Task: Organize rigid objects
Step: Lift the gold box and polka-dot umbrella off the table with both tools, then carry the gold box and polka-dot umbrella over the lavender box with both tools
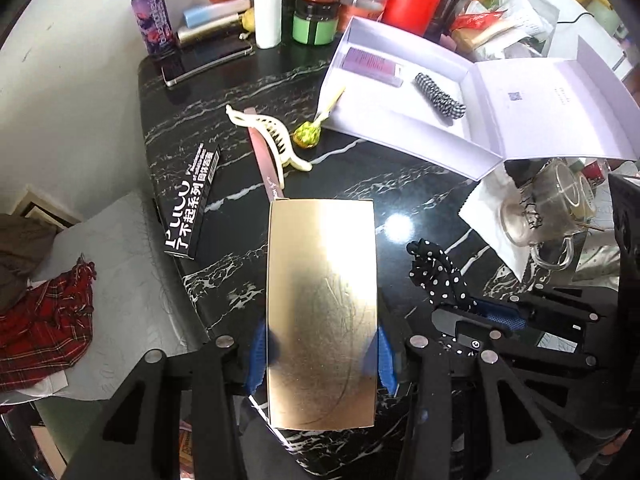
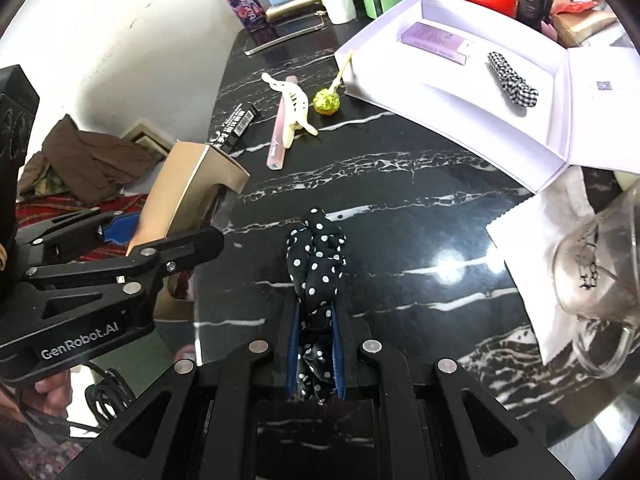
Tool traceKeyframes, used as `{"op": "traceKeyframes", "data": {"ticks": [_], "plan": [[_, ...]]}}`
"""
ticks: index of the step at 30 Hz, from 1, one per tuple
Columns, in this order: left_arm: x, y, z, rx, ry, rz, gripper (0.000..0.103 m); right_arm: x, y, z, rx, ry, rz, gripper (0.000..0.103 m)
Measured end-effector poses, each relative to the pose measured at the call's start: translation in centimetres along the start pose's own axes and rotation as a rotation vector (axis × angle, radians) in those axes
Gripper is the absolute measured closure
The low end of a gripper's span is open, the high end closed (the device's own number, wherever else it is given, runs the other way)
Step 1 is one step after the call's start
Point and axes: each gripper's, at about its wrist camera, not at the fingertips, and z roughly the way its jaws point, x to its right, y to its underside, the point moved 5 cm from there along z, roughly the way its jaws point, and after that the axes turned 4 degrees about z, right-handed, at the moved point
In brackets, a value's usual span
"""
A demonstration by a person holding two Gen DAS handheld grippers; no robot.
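Note:
My left gripper (image 1: 322,356) is shut on a gold box (image 1: 322,312), its blue pads pressed on both long sides, above the black marble table (image 1: 360,184). The same gold box (image 2: 192,196) shows at the left of the right wrist view. My right gripper (image 2: 316,344) is shut on a black polka-dot scrunchie (image 2: 316,256), also seen as the scrunchie (image 1: 438,272) in the left view. An open white box (image 1: 404,120) at the back holds a purple carton (image 1: 370,64) and a checked scrunchie (image 1: 440,96). A cream hair claw (image 1: 272,136), a pink stick (image 1: 266,168), a green lollipop (image 1: 308,136) and a black carton (image 1: 192,208) lie on the table.
Bottles, a purple can (image 1: 154,20), a red cylinder (image 1: 412,4) and a phone (image 1: 208,60) crowd the back edge. A glass teapot (image 1: 548,208) stands on white paper at the right. The table's left edge drops to a seat with red plaid cloth (image 1: 44,328).

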Motion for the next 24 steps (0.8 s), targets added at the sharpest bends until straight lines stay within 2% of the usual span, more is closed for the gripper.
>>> {"op": "traceKeyframes", "data": {"ticks": [10,24], "plan": [[1.6,-1.9,-2.6,0.074,-0.023,-0.016,0.059,0.4,0.1,-2.3,0.022,-0.004,-0.039,0.089],[3.6,-6.8,-3.2,0.132,-0.02,-0.015,0.059,2.6,-3.4,-5.4,0.065,0.014,-0.073,0.089]]}}
